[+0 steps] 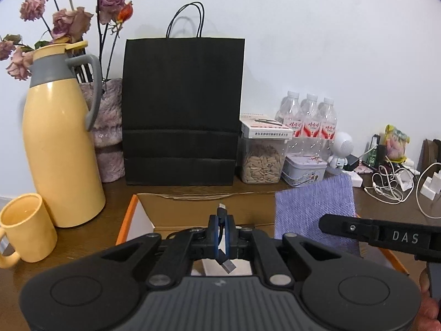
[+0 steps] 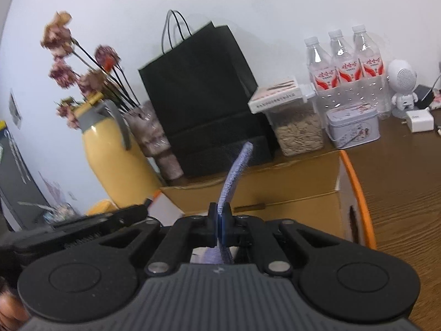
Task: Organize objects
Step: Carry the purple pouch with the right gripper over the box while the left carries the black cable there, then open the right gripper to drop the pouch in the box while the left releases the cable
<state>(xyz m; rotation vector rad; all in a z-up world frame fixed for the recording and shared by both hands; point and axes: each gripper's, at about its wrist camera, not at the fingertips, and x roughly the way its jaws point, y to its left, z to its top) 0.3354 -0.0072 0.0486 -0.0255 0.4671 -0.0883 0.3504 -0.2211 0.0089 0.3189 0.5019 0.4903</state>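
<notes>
Cable is sitting clenched in the left gripper, its plugs sticking out above and below the pads. Right gripper is pinching one edge of the purple cloth, which is standing up stiffly from the jaws. Both items are hanging over the open cardboard box with the orange rim. Recommended practice: each load should be over the box interior before release, then released one at a time, cloth kept off the rim.

My left gripper and right gripper are matte black with blue-lined jaws, silver pivot pins and ribbed grey housings; white "DAS" lettering marks one.
</notes>
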